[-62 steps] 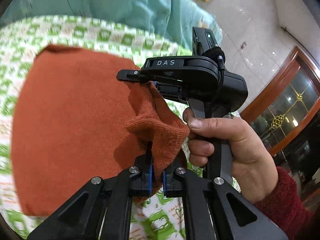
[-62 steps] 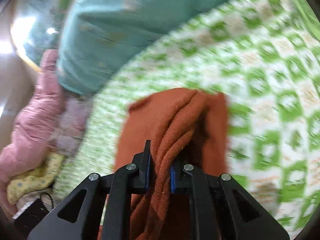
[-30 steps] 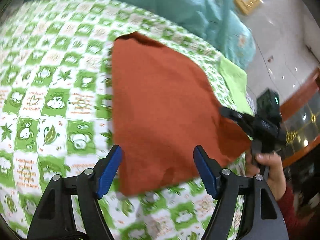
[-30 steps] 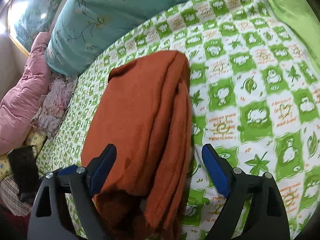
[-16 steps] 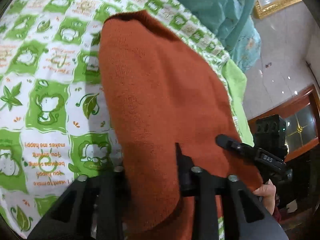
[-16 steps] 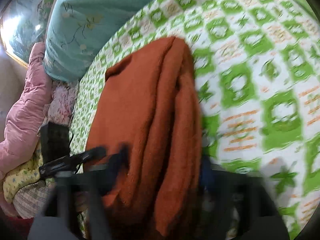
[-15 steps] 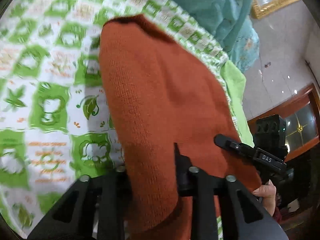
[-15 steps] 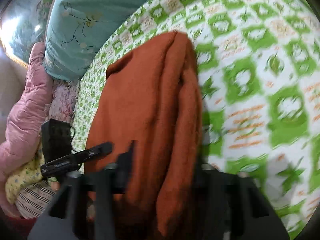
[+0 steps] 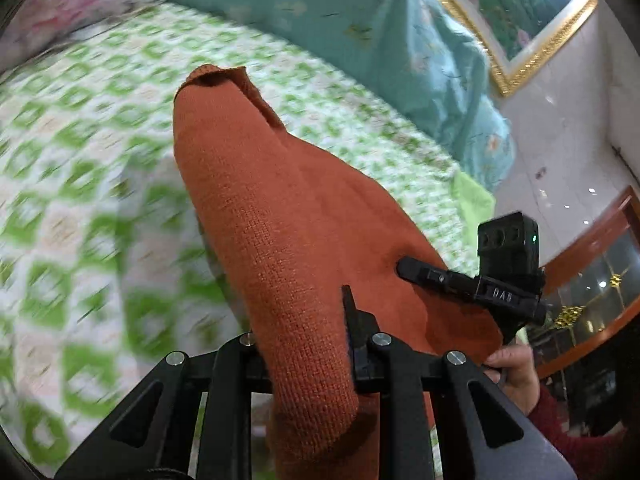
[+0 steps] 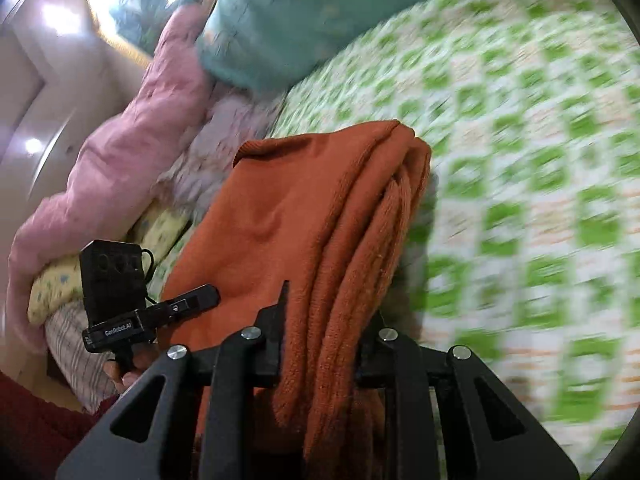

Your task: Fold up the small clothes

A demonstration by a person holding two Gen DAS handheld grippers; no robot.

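Observation:
An orange knit garment (image 9: 280,216) is folded into a thick bundle and held above the green-and-white checked bedsheet (image 9: 80,168). My left gripper (image 9: 304,320) is shut on its near-left edge. My right gripper (image 10: 324,320) is shut on the layered right edge of the same garment (image 10: 304,208). The right gripper also shows at the garment's far side in the left wrist view (image 9: 472,284), and the left gripper shows in the right wrist view (image 10: 160,312). The far end of the garment hangs toward the sheet.
A teal quilt (image 9: 360,20) lies along the back of the bed. A pink padded jacket (image 10: 120,140) and a yellow patterned cloth (image 10: 60,284) lie at the bed's left. A framed picture (image 9: 512,12) hangs on the wall; a wooden cabinet (image 9: 592,272) stands right.
Both grippers went from open over the flat folded garment to shut on its near edges and have lifted it; the views are tilting upward and blurred with motion.

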